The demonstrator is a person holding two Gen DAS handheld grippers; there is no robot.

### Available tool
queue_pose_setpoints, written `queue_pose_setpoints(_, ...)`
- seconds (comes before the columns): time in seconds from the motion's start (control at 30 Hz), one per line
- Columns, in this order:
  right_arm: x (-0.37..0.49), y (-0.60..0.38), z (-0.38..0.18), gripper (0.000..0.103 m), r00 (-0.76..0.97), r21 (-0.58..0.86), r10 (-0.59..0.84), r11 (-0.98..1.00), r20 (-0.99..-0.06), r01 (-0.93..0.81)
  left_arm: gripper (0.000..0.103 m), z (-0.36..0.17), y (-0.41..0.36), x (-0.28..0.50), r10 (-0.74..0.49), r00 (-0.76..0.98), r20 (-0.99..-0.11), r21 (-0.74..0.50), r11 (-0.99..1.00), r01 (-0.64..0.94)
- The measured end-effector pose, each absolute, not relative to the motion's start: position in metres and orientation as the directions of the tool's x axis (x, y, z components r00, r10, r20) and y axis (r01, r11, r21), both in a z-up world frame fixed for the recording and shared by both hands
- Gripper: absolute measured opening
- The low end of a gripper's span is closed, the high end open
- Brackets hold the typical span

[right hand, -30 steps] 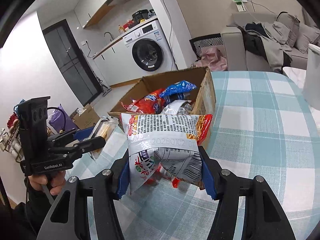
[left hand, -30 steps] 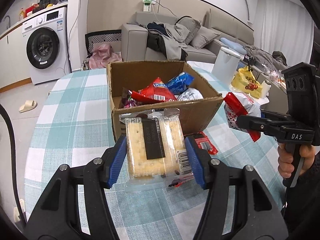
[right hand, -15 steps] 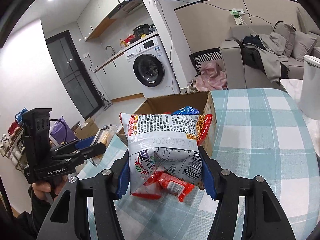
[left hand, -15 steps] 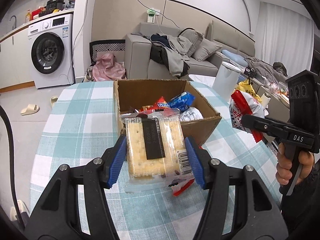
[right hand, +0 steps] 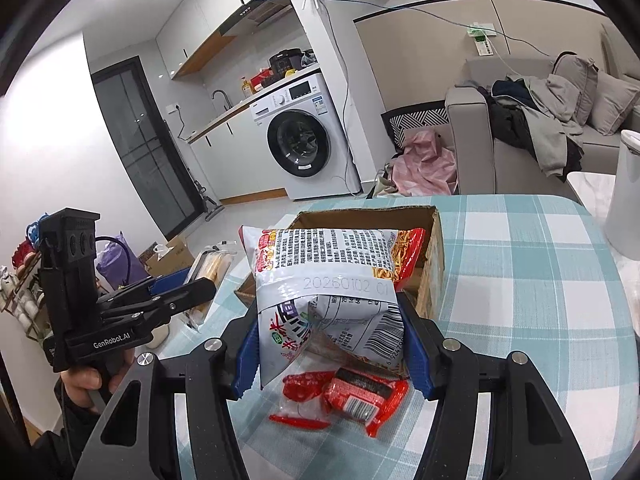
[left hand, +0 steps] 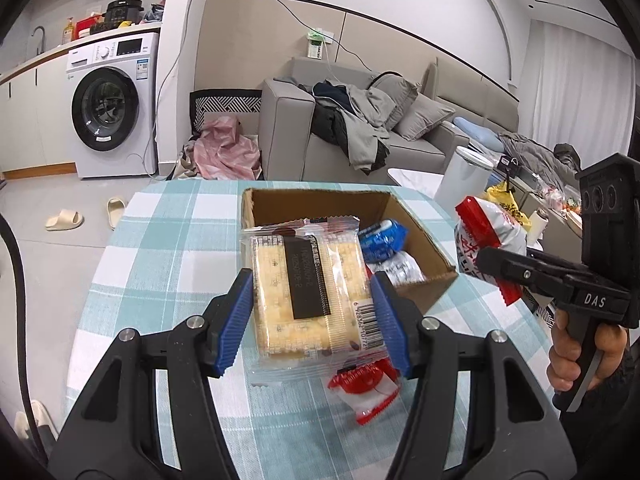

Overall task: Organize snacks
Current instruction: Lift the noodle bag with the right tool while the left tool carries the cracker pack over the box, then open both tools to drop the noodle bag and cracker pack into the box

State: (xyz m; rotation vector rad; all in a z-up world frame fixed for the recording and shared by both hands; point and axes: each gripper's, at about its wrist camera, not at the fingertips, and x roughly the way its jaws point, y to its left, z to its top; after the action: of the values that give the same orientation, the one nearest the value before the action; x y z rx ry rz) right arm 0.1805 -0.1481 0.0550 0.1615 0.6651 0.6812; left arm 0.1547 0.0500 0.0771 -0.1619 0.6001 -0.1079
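Note:
My left gripper [left hand: 312,312] is shut on a clear cracker pack [left hand: 308,292], held above the table in front of the open cardboard box [left hand: 428,236]. The box holds a blue snack [left hand: 382,236] and a white one [left hand: 396,270]. My right gripper [right hand: 330,344] is shut on a white-and-red chip bag [right hand: 328,280], held above the table beside the box [right hand: 434,248]. A small red snack pack [right hand: 348,396] lies on the checked cloth below both grippers; it also shows in the left wrist view [left hand: 368,388]. Each gripper shows in the other's view, the right [left hand: 496,264] and the left [right hand: 188,288].
The table has a teal checked cloth [left hand: 168,248]. A white bin [left hand: 464,176] stands past its far right edge. A sofa [left hand: 360,128] with clothes and a washing machine [left hand: 108,108] stand behind. Slippers [left hand: 64,220] lie on the floor.
Both grippers have risen with their packs and drawn back from the box, which now looks smaller and lower. The small red pack stays on the cloth.

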Motion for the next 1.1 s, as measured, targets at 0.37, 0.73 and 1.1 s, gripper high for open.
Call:
queue_pose_setpoints(0.37,0.203,-0.135,0.065,0.061,0.589,0.352,0.62,0.782,-0.518,-0.514,0.056,0.084,0.06,0.187,-0.113,0.829,-0.548,-0.177,0.984,0.017)
queue_pose_setpoints(0.73,0.228,-0.126,0.075,0.061,0.598,0.344,0.599,0.799,-0.533,-0.493,0.056,0.091,0.053,0.212,-0.083,0.836,-0.543,-0.144,0.99,0.006)
queue_pose_setpoints(1.1,0.254,-0.111,0.065,0.062,0.608,0.339,0.55,0.834,-0.572,-0.435,0.056,0.08,0.043,0.238,-0.08,0.83,-0.552,-0.145,0.989,0.0)
